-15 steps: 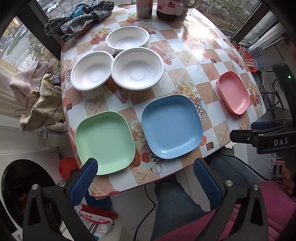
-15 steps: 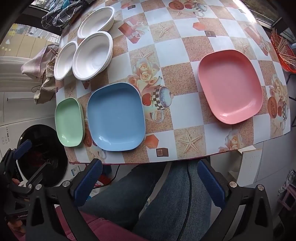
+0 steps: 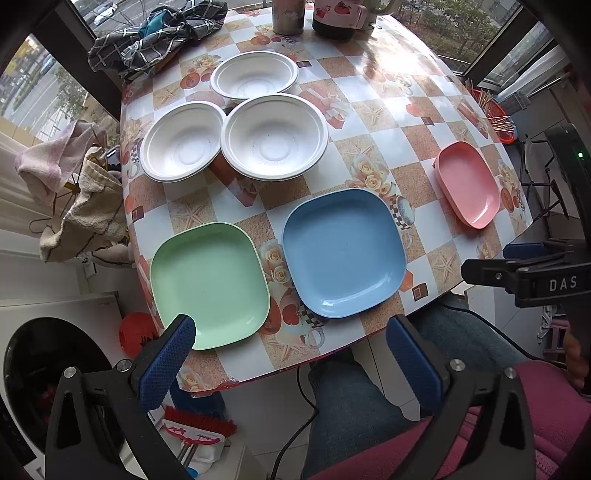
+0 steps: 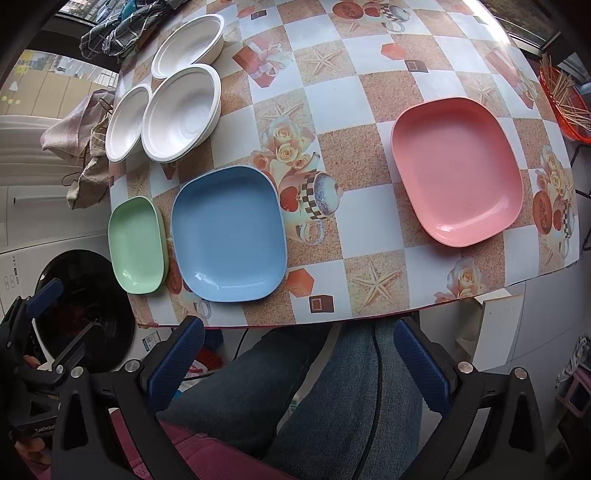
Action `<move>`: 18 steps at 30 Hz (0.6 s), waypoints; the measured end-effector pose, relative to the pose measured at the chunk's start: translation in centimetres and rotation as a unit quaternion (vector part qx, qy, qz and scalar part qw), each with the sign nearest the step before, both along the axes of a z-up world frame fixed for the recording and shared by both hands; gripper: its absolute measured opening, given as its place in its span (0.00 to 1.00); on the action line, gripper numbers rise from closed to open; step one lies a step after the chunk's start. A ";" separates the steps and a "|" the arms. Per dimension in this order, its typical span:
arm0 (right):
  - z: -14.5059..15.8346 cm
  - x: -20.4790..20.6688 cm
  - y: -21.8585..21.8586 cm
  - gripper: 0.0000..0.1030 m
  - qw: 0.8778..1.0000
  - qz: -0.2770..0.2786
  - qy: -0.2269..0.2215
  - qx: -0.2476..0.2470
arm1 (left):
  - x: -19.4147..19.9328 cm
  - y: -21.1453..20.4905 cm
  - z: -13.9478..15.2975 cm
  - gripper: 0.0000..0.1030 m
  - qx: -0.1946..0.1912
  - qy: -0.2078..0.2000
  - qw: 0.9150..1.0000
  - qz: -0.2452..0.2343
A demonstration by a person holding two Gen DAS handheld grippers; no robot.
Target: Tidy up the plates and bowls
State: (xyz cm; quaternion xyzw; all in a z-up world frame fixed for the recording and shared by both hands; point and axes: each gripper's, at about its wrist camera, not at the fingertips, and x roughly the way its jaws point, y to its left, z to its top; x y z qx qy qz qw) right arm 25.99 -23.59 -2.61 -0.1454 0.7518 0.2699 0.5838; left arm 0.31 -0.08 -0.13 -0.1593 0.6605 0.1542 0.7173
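Three square plates lie on the table (image 3: 373, 92): a green plate (image 3: 208, 284) at front left, a blue plate (image 3: 343, 251) beside it, and a pink plate (image 3: 467, 182) at the right edge. Three white bowls (image 3: 275, 136) cluster behind them. My left gripper (image 3: 291, 354) is open and empty, its left finger over the green plate's near corner. My right gripper (image 4: 299, 358) is open and empty, in front of the table edge, above my lap. The pink plate (image 4: 456, 170), blue plate (image 4: 229, 234), green plate (image 4: 136, 245) and the bowls (image 4: 181, 112) also show in the right wrist view.
A checked cloth (image 3: 159, 33), a metal cup (image 3: 288, 14) and a mug (image 3: 340, 16) stand at the table's far end. An orange basket of sticks (image 3: 493, 114) sits off the right edge. A washing machine (image 4: 74, 295) stands left of the table. Towels (image 3: 77, 195) hang there.
Both grippers have moved slightly forward toward the table. The left finger now overlaps the green plate's near corner. Plates and bowls have not moved.
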 end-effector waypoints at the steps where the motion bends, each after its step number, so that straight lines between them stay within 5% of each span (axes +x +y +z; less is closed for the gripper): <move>1: -0.1 0.0 0.0 1.00 1.000 0.000 0.001 0.001 | 0.0 0.0 -0.1 1.00 -0.008 0.005 1.000 -0.001; 18: -0.4 -0.1 -0.1 1.00 1.000 0.002 0.005 -0.009 | 0.1 -0.2 -0.3 1.00 -0.002 0.003 1.000 -0.004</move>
